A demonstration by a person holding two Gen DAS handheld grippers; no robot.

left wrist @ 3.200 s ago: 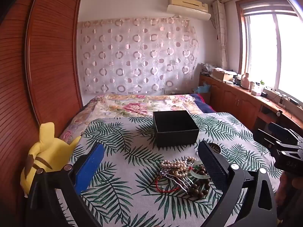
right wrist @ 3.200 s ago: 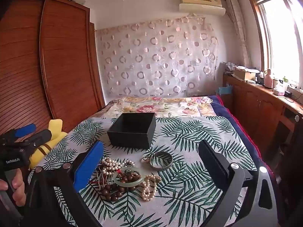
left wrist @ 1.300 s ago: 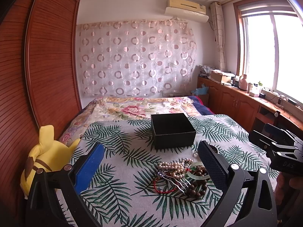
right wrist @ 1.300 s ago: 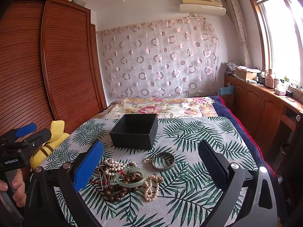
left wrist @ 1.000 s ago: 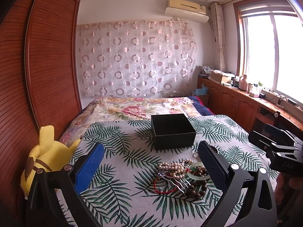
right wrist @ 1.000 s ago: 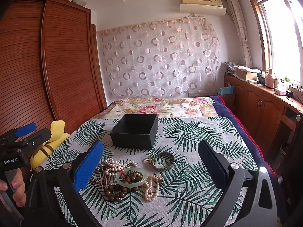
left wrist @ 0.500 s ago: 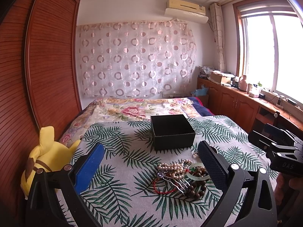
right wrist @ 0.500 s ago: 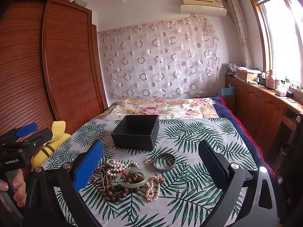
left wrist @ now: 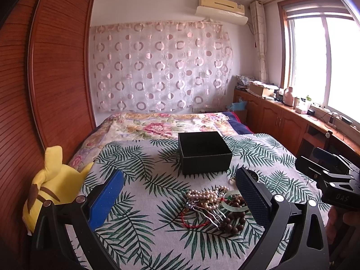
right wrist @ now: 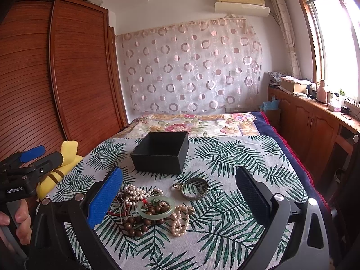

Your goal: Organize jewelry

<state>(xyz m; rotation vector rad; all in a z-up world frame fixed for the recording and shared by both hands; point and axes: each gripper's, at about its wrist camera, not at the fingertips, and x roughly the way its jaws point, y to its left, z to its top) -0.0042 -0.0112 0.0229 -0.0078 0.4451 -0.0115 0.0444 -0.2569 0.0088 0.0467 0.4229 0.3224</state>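
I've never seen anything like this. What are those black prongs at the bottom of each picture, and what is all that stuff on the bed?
There is no robot here: a person holds a hand-operated two-finger gripper in each hand, with a wide-angle camera on each looking forward along its fingers. One picture comes from the left gripper, the other from the right gripper. Each also catches the other tool at the frame's edge, with part of the hand gripping it. Both grippers are open and hold nothing. On the leaf-print bedspread lies a jewelry pile: pearl strands, brown beads, a green bangle. A metal bangle lies beside it. Behind stands an open black box, and a yellow plush toy sits at the bed's edge.
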